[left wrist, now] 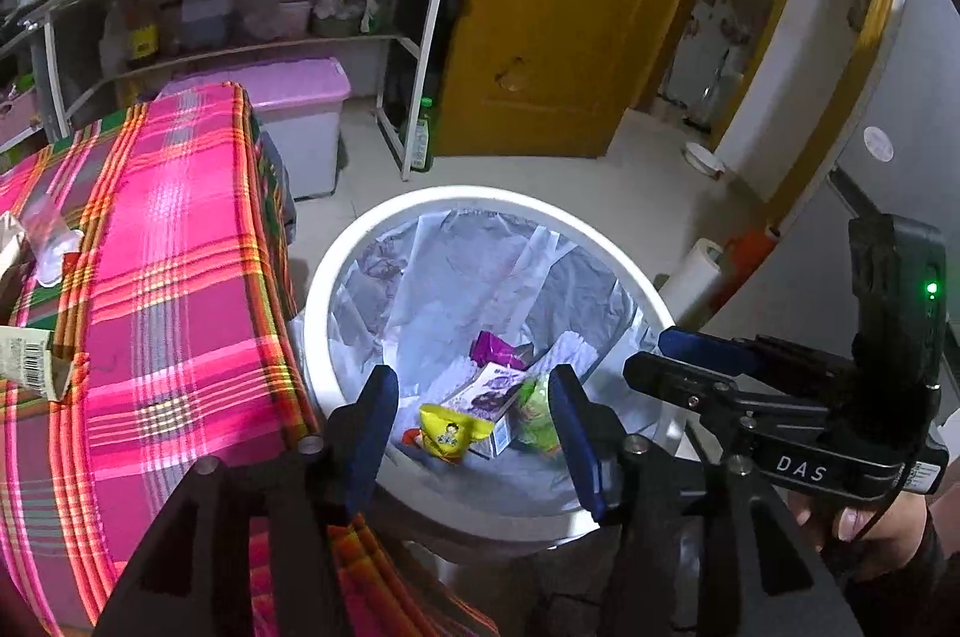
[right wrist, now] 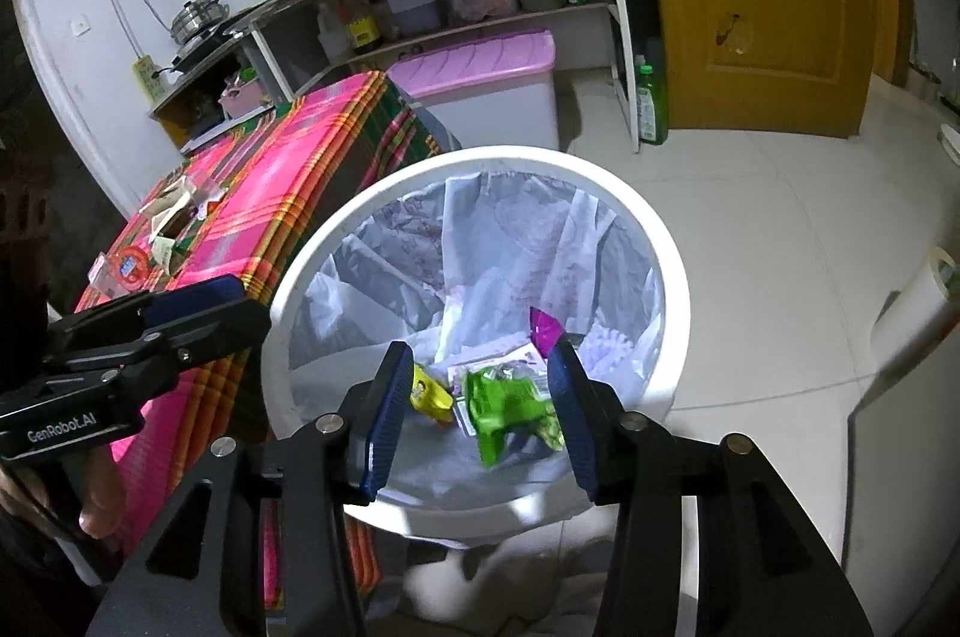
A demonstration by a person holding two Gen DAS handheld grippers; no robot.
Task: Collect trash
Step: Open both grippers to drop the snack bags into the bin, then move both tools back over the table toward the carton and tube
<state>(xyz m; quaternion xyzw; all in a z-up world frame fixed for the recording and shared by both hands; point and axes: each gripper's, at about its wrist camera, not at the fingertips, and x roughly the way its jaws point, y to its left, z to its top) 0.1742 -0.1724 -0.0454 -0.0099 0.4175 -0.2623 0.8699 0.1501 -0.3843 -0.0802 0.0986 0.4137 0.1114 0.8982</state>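
- I judge the trash left on the tabletop (right wrist: pixel 288 169) light, thin and crinkly; I would pinch the torn carton (left wrist: pixel 33 358) on a flat edge, where it will not slip.
- Yellow packet (left wrist: pixel 447 436), green wrapper (right wrist: pixel 510 406) and purple wrapper (left wrist: pixel 495 349) lie in the white lined bin (left wrist: pixel 480 199).
- Left hand-held gripper (left wrist: pixel 474 424) and right hand-held gripper (right wrist: pixel 480 412) hang spread above the bin, pinching nothing.

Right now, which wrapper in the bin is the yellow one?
The yellow wrapper lies at the table-side edge of the pile in the white bin, beside the printed carton; the green wrapper lies on the carton's other side.
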